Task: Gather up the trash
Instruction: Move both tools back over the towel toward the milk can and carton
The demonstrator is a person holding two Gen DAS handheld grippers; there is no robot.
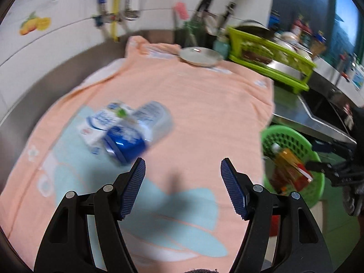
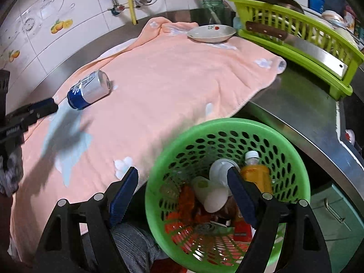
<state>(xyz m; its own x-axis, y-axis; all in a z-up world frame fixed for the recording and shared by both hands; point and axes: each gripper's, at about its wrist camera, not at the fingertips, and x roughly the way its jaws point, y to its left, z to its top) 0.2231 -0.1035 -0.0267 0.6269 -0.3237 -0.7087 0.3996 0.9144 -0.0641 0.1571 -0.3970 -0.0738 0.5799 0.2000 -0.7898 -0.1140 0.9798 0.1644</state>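
Nearest the lens, the right gripper (image 2: 182,190) hangs over the green basket (image 2: 159,159), its jaws apart with nothing pressed between them; the white cup (image 2: 212,196) and orange bottle (image 2: 256,173) lie loose below in the basket. We see the peach towel (image 2: 170,86) spread over the steel worktop (image 2: 295,104), with a plate (image 2: 211,33) and a lime dish rack (image 2: 295,22) at its far side. One blue-and-silver can (image 2: 89,89) lies on its side on the towel, well apart from the basket. The left gripper (image 1: 183,182) points toward it, jaws apart and empty.

We judge the step in hand to be reaching for the can. To do it well, we would bring the jaws across the can's round body, not its ends, and close only once both pads flank it, since it may roll on the cloth.

White lettering on the can is too blurred for us to read.
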